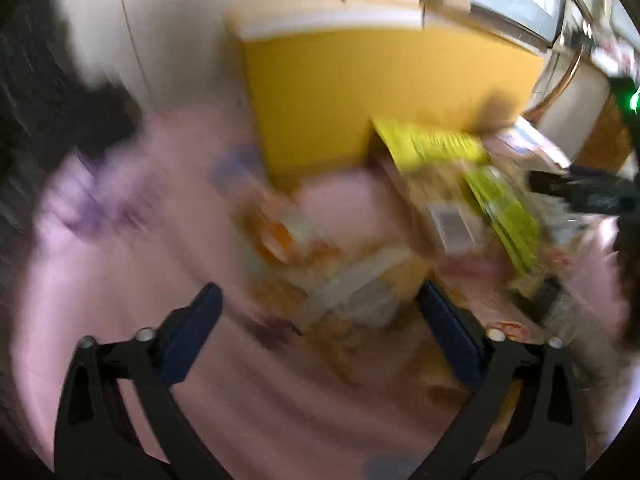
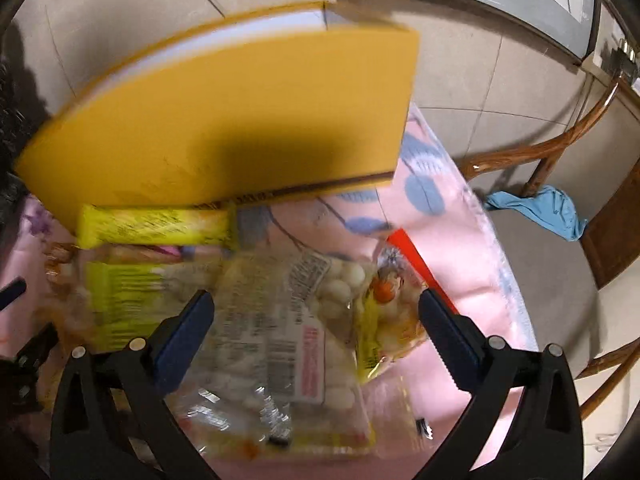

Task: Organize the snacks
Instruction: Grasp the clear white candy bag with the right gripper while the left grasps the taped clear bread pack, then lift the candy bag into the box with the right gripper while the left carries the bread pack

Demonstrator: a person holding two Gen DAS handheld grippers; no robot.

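A heap of snack packets lies on a pink bedcover (image 2: 460, 280) in front of a yellow box (image 2: 240, 120). In the right wrist view a clear bag of white round snacks (image 2: 280, 328) lies under my right gripper (image 2: 316, 304). That gripper is open, with its blue pads standing wide on either side of the bag and apart from it. A yellow-green packet (image 2: 152, 226) rests against the box. The left wrist view is blurred: my left gripper (image 1: 320, 300) is open above orange and white packets (image 1: 352, 280). Yellow-green packets (image 1: 500, 200) lie to its right.
The yellow box (image 1: 380, 92) stands behind the snacks. A red flat item (image 2: 420, 264) pokes out from under the heap. Beyond the bed's right edge are a tiled floor, a wooden chair (image 2: 560, 140) and a blue cloth (image 2: 536, 208). A dark shape (image 1: 60, 100) fills the left.
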